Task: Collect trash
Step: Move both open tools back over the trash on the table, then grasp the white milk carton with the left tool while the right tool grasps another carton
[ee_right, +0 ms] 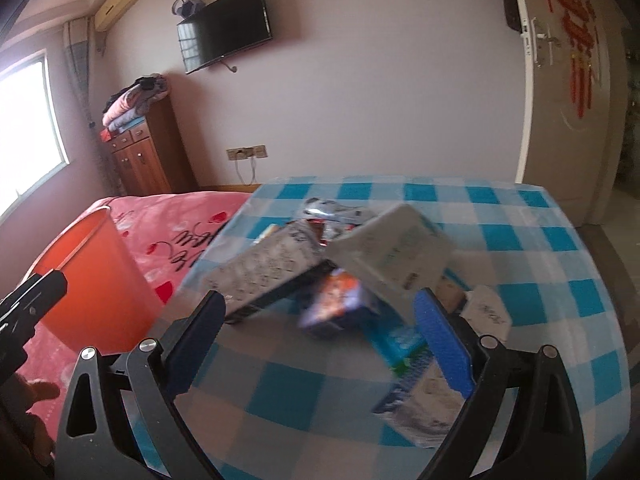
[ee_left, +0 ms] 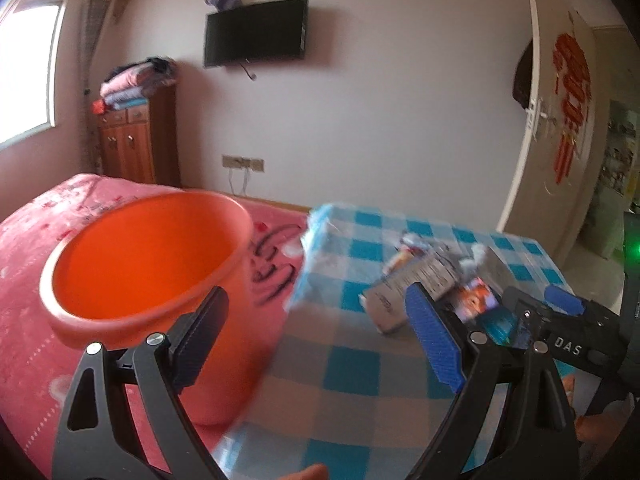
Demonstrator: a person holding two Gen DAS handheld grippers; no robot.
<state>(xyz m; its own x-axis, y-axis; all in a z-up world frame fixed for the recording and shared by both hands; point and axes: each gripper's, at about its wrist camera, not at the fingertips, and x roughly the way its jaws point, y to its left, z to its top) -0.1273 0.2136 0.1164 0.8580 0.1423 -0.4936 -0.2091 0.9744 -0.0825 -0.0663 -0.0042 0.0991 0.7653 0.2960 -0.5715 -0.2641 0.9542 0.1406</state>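
Observation:
An orange bucket (ee_left: 148, 264) stands on the pink bed, just past the left finger of my left gripper (ee_left: 316, 332), which is open and holds nothing. A blurred trash pile (ee_left: 432, 276) lies on the blue-checked table (ee_left: 352, 376). The right wrist view shows it closer: a grey printed carton (ee_right: 264, 268), a white box (ee_right: 392, 248), a small blue-and-orange carton (ee_right: 340, 304), a blue carton (ee_right: 400, 340) and a foil wrapper (ee_right: 328, 212). My right gripper (ee_right: 320, 340) is open just short of the pile, its fingers either side of the small cartons without touching. The bucket (ee_right: 92, 280) sits at the left.
The pink bed (ee_left: 36, 280) meets the table's left edge. A wooden cabinet (ee_left: 132, 144) with folded blankets stands by the window. A wall television (ee_left: 256, 32) hangs behind. A white door (ee_left: 560, 128) stands ajar at the right. A hand (ee_right: 36, 392) shows at lower left.

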